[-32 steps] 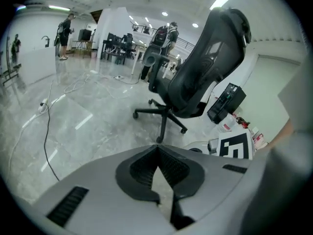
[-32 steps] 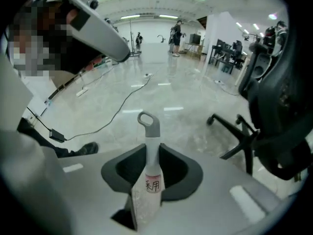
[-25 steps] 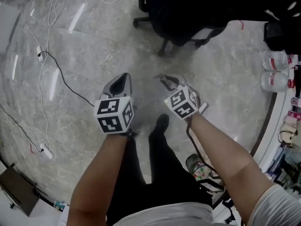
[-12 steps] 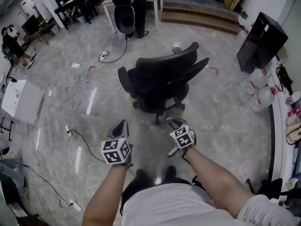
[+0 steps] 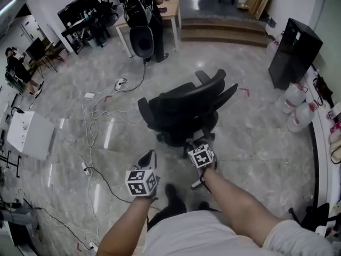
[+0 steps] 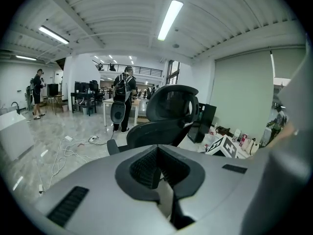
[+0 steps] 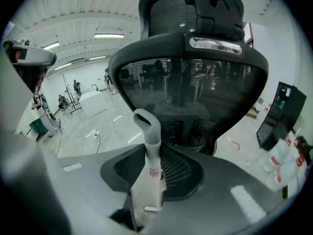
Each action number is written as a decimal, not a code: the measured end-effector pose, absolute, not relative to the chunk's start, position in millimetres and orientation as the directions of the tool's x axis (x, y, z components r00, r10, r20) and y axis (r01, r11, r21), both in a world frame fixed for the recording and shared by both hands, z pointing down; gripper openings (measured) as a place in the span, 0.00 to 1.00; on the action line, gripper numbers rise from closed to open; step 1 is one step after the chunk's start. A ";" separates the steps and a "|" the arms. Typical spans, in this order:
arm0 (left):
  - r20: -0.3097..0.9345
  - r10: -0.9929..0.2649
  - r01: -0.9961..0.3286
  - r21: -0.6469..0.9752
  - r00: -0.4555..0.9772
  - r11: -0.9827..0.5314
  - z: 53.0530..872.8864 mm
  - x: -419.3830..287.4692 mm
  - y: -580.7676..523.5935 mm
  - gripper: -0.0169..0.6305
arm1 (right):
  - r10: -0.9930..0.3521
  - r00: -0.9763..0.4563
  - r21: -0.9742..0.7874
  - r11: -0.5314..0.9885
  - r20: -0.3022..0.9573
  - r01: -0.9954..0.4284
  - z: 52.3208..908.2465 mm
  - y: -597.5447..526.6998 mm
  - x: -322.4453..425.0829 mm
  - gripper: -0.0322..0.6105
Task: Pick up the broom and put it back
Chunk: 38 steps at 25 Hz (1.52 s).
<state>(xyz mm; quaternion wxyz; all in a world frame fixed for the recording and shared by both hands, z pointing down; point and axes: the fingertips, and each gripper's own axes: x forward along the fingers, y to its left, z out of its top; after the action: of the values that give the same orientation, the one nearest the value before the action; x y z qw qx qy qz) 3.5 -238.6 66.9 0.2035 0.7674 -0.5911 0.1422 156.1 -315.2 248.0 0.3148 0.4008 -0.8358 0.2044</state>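
Note:
The broom shows only as its pale grey handle (image 7: 151, 148), which stands upright between the pads of my right gripper (image 7: 151, 158). Its hooked top end rises above the jaws, and the brush end is out of view. The right gripper's jaws are opening, but the handle is still caught between them. In the head view the right gripper (image 5: 194, 144) points at the black office chair (image 5: 184, 111), and a short piece of the handle (image 5: 197, 184) sticks out below it. My left gripper (image 5: 151, 155) hovers to its left. Seen up close, the left gripper (image 6: 157, 153) is shut and holds nothing.
The office chair (image 7: 188, 77) stands right in front of both grippers. White and black cables (image 5: 93, 111) trail over the marble floor at left. Water bottles (image 5: 295, 108) and a black cabinet (image 5: 293, 52) stand at right. A person (image 5: 141, 15) stands by a table at the back.
Both grippers have risen from low over the floor by my feet to in front of the chair. The head view has tilted up to show the room. The handle stayed in the right gripper.

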 end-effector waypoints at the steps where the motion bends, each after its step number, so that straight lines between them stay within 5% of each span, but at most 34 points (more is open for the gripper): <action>1: 0.465 -0.843 -0.963 0.146 0.270 -0.228 68.4 0.8 -245.9 0.03 | -0.543 -0.475 -0.092 0.586 0.693 -0.805 248.9 -322.3 153.6 0.20; 14: 0.447 -0.829 -0.941 0.188 0.337 -0.281 65.2 21.8 -265.2 0.03 | -0.573 -0.509 -0.097 0.598 0.643 -0.796 214.6 -324.3 154.5 0.20; 25: 0.288 -0.902 -0.943 0.188 0.321 -0.275 -14.1 83.2 -206.1 0.03 | -0.630 -0.702 -0.077 0.724 0.332 -0.686 27.6 -241.7 174.2 0.15; 38: 0.054 -0.945 -0.937 0.161 0.323 -0.311 -148.4 82.0 -159.0 0.03 | -0.497 -0.867 -0.007 0.867 0.042 -0.498 -154.8 -160.2 130.3 0.05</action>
<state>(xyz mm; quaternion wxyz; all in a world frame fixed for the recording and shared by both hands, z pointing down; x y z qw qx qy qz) 82.0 -159.0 -148.4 0.0817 0.8093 -0.5812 -0.0251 130.3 -160.2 -154.8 0.0193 0.2574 -0.9661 0.0086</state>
